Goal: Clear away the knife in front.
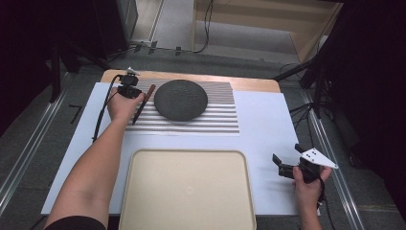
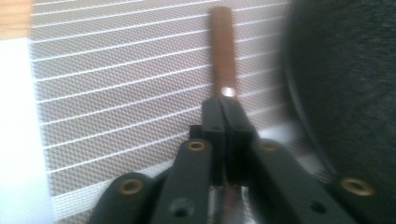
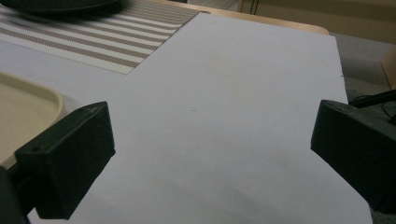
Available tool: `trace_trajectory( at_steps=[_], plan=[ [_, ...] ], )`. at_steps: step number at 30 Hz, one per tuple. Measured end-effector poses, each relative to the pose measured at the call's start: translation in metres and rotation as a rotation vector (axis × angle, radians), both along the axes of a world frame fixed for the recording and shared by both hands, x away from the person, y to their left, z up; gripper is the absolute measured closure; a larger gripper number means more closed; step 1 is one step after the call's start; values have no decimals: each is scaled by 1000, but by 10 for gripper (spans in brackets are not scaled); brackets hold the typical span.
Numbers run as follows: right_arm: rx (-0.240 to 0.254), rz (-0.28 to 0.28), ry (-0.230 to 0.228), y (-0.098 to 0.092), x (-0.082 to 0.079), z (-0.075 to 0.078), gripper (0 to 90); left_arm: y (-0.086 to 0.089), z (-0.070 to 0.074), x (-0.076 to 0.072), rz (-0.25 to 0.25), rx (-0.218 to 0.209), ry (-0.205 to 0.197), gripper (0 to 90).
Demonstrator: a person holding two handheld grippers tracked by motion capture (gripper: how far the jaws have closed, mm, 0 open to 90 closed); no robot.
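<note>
Surface: white sheet [image 1: 268, 143] over a wooden table, dark floor around it
Mat: striped placemat [image 1: 220, 120] at 12 o'clock, bearing a dark round plate [image 1: 181, 99]
Tray: cream tray [image 1: 186, 191] at 6 o'clock, bare, probably waiting to receive things
Left gripper [image 1: 128, 88]: at 10 o'clock, jaws closed tight on the metal end of a brown-handled utensil [image 2: 223, 51]
Utensil axis: long and slim, lying beside the plate's left edge, handle pointing to 1 o'clock, away from the person
Grip reason: likely pinched at the neck for control
Right gripper [image 1: 285, 165]: at 4 o'clock, jaws spread wide, holding nothing, seemingly idle
</note>
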State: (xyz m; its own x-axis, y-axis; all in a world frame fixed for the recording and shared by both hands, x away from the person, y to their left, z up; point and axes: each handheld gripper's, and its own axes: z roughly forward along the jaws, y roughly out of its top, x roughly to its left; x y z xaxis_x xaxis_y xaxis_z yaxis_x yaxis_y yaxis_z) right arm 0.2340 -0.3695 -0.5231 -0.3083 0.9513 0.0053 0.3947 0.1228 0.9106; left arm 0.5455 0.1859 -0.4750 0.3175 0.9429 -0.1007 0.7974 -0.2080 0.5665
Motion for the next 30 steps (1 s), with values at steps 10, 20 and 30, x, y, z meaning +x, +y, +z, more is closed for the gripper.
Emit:
trace_trajectory(
  at_steps=[10, 20, 30],
  plan=[
    [3, 3, -1, 0, 0, 0, 0, -6, 0, -9, -73, -13, -9, 609],
    [3, 2, 2, 0, 0, 0, 0, -21, -8, -14, -110, 150, -34, 760],
    [6, 0, 1, 0, 0, 0, 0, -15, -4, -13, -116, 121, -9, 768]
  ],
)
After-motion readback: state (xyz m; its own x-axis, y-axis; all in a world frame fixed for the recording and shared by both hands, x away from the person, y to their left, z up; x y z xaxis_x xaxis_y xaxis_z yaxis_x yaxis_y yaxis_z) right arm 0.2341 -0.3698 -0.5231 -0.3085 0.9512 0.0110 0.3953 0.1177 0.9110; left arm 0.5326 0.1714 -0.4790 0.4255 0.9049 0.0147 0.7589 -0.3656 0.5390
